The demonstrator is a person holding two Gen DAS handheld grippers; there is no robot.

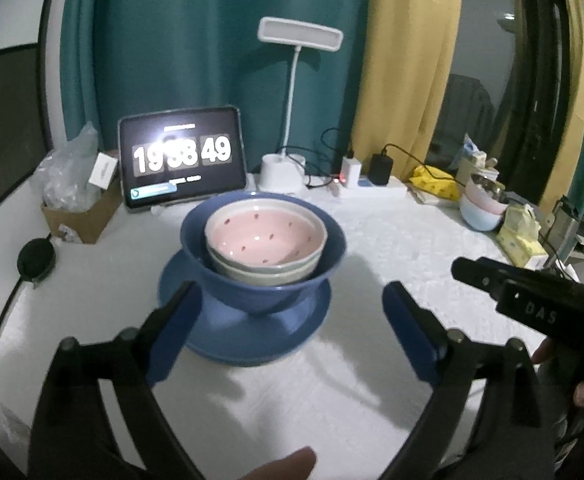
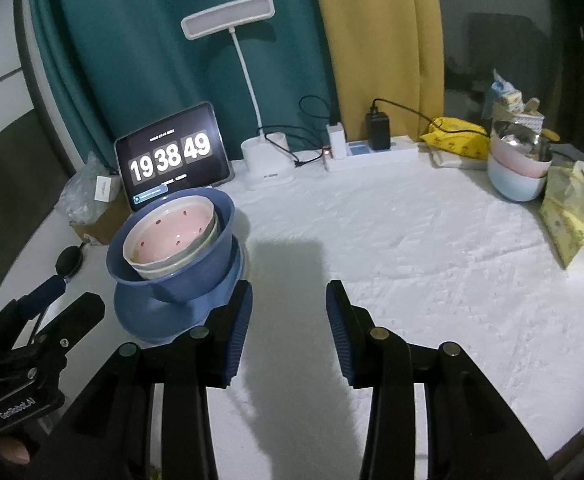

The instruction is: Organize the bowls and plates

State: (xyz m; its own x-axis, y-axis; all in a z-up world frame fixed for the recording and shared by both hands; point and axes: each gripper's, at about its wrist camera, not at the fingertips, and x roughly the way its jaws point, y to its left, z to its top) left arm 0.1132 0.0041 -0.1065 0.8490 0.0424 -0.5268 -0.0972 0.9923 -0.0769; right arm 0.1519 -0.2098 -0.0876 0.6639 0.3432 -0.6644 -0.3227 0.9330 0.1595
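A blue plate (image 1: 304,320) lies on the white table. A blue bowl (image 1: 252,292) stands on it, and a pink spotted bowl (image 1: 266,234) sits nested inside over a pale bowl (image 1: 268,274). My left gripper (image 1: 292,320) is open and empty, its fingers either side of the stack's near edge, just short of it. In the right wrist view the same stack, blue plate (image 2: 132,312), blue bowl (image 2: 196,268) and pink bowl (image 2: 172,232), is at the left. My right gripper (image 2: 288,320) is open and empty over bare table, right of the stack.
A tablet clock (image 1: 182,156), a desk lamp (image 1: 288,168), a power strip with chargers (image 2: 372,152) and a cardboard box with plastic (image 1: 76,200) line the back. Stacked pastel bowls (image 2: 516,176), tissue packs (image 2: 572,228) and a yellow bag (image 2: 456,136) stand at the right.
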